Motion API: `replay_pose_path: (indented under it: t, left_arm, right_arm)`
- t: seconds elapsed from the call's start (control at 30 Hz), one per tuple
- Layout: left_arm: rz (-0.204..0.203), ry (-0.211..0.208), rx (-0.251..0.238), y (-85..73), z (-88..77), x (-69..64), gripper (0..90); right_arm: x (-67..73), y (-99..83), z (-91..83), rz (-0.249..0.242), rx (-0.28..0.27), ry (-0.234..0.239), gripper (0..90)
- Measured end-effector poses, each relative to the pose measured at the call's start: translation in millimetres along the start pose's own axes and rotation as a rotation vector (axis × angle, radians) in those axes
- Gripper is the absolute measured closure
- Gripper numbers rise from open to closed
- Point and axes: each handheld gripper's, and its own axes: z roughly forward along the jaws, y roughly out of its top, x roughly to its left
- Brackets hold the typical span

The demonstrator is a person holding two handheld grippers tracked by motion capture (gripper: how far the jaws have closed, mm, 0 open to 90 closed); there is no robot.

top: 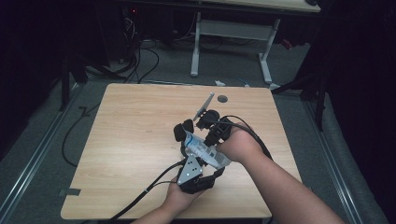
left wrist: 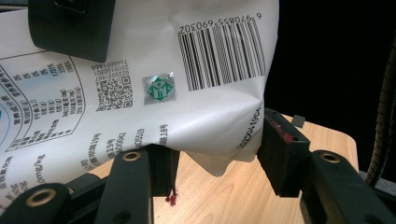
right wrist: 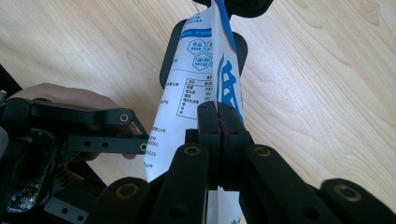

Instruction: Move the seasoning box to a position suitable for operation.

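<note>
The white printed pouch (top: 201, 150) is hanging above the middle of the wooden table (top: 130, 140), suspended between my two grippers and touching neither the tabletop nor anything else. In the left gripper view, my left gripper (left wrist: 217, 158) is bracketing the pouch's crumpled lower corner beside the barcode (left wrist: 222, 53); the jaws are standing partly apart, and one pad is pressing the folded film while I cannot tell whether the other is truly biting. In the right gripper view, my right gripper (right wrist: 219, 126) is pinching a thin sealed edge of the pouch, its pads squeezed fully together on the film. Judging the step in hand as a tear or pull-apart along that seam, I am advising myself to keep the right pinch close to the edge, firm up the left hold before pulling, and draw the hands apart evenly so the film is not slipping. Behind the table, a white desk frame (top: 196, 46) is standing on the floor.
</note>
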Motion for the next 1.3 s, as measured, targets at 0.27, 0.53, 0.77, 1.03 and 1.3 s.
replay_pose_path:
  t: [0.27,0.53,0.77,1.03,1.3]
  left_arm:
    - [0.003,-0.003,0.004,-3.0,-0.4,-1.4,52.5]
    - [0.004,0.0,0.009,-3.6,-0.4,-1.0,52.5]
    - [-0.005,0.0,0.004,-0.7,0.0,-0.7,52.6]
    - [-0.018,0.003,-0.002,1.6,0.5,0.1,52.6]
    - [-0.016,0.001,-0.005,1.8,0.9,-0.4,52.6]
  right_arm:
    - [0.3,-2.5,1.3,0.001,-0.001,0.002,89.8]
    - [0.1,-2.2,3.4,0.005,0.005,0.004,89.8]
    - [1.5,0.1,6.3,0.0,0.005,0.004,89.8]
    - [1.5,2.8,7.3,-0.01,0.012,-0.004,89.8]
    - [1.4,2.4,6.6,-0.009,0.008,-0.005,89.8]
